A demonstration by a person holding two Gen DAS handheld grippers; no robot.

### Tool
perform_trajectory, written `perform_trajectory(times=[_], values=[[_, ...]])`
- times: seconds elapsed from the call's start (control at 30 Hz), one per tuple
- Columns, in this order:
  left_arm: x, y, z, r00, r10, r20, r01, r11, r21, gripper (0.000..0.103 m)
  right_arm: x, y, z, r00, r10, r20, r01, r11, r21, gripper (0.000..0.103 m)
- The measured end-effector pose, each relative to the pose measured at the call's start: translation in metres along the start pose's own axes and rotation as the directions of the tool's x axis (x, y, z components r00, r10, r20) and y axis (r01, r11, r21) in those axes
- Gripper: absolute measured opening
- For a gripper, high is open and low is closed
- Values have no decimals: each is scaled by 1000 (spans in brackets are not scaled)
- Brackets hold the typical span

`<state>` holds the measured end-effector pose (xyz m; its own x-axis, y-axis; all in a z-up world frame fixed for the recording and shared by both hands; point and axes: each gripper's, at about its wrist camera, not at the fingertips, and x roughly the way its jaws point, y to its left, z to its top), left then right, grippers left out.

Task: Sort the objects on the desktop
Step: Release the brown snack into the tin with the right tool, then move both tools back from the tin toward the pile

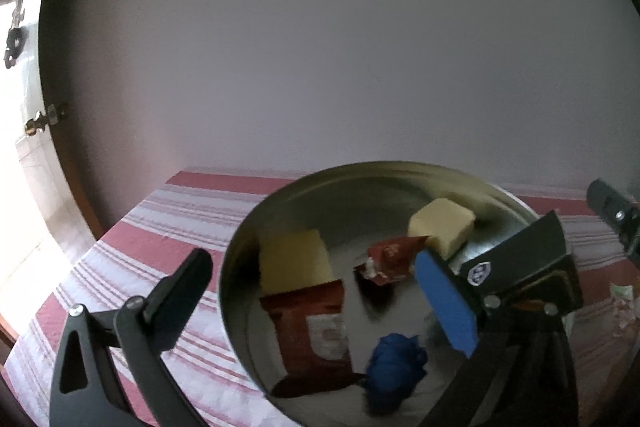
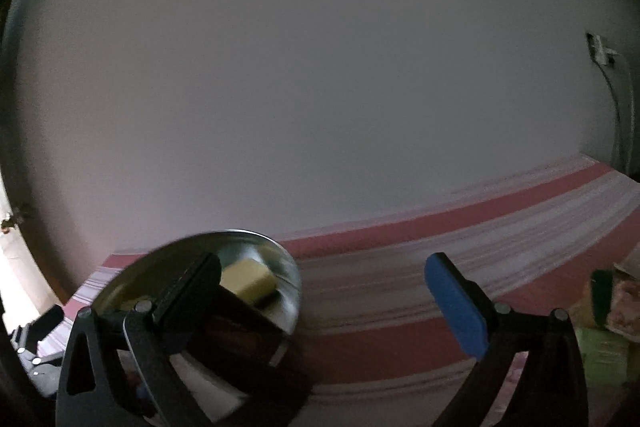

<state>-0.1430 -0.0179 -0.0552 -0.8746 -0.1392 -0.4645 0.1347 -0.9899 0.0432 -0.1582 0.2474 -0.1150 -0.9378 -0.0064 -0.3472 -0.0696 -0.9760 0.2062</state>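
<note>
Left wrist view: the left gripper (image 1: 316, 291) stands spread wide with nothing between its fingers, above a round metal bowl (image 1: 248, 239) at lower centre on a red-and-white striped cloth (image 1: 160, 219). In the bowl lie two yellow blocks (image 1: 294, 259), a large red packet (image 1: 316, 327), a small red packet (image 1: 390, 259) and a crumpled blue wrapper (image 1: 394, 363).

Right wrist view: the right gripper (image 2: 324, 299) is likewise spread wide and empty over the cloth (image 2: 400, 259). The bowl (image 2: 288, 267) sits lower left, one yellow block (image 2: 248, 281) showing inside.

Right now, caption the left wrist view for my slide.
Open left claw over a metal bowl of snack packets on striped cloth.
</note>
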Motion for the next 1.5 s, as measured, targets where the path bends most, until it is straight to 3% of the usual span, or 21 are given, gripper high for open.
perform_trajectory(times=[0.23, 0.57, 1.5], values=[[-17, -21, -6, 996, -28, 90, 21, 996, 81, 103, 5, -17, -4, 995, -61, -75, 63, 998, 24, 103], [-42, -44, -14, 981, -37, 189, 5, 986, 168, 103, 4, -14, -9, 990, -110, -91, 109, 994, -20, 103], [-79, -63, -33, 977, -97, 190, 65, 983, 171, 103, -2, -45, -18, 984, -157, -83, 157, 988, -6, 103]])
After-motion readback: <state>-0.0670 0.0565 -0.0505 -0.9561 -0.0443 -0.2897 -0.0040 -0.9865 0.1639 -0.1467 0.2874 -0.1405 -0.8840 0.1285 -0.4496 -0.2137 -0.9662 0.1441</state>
